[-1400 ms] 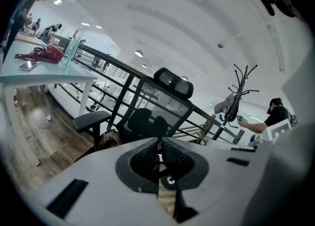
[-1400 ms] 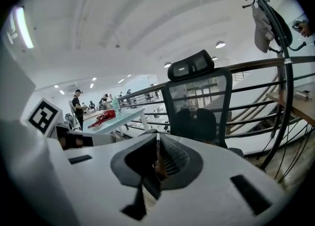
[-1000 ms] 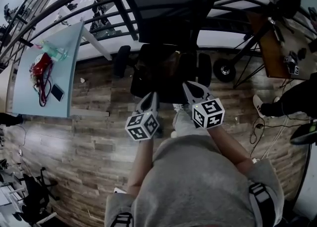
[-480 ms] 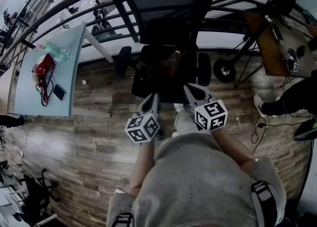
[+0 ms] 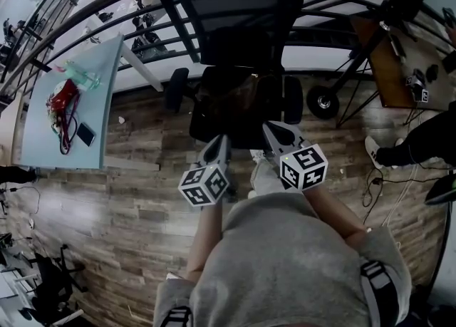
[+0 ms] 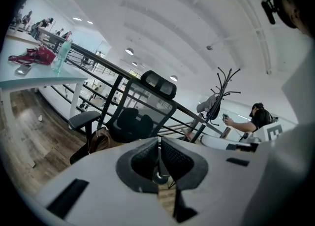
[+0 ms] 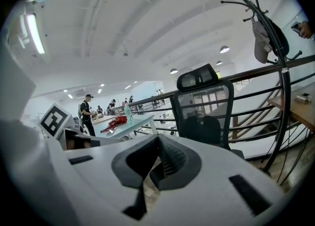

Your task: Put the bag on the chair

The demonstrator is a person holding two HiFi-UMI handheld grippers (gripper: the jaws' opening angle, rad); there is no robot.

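Observation:
A brown bag (image 5: pixel 239 97) lies on the seat of the black office chair (image 5: pixel 242 19) in front of me; in the left gripper view the bag (image 6: pixel 100 140) shows beside the chair's armrest. My left gripper (image 5: pixel 220 142) hovers just short of the seat's front edge, jaws shut and empty. My right gripper (image 5: pixel 273 130) hangs beside it at the seat's front right, also shut on nothing. In the left gripper view the left gripper (image 6: pixel 159 144) has its pads together. The right gripper (image 7: pixel 158 142) looks the same in its own view. Neither touches the bag.
A pale blue table (image 5: pixel 100 112) at the left carries a red pouch (image 5: pixel 59 97), a bottle (image 5: pixel 80 74) and a phone (image 5: pixel 84 133). A railing (image 5: pixel 142 12) runs behind the chair. A wooden desk (image 5: pixel 399 69), a coat stand (image 7: pixel 275 48) and a seated person (image 6: pixel 248 120) are at the right.
Both grippers have drifted slightly back toward me, away from the chair. The bag and chair have not moved.

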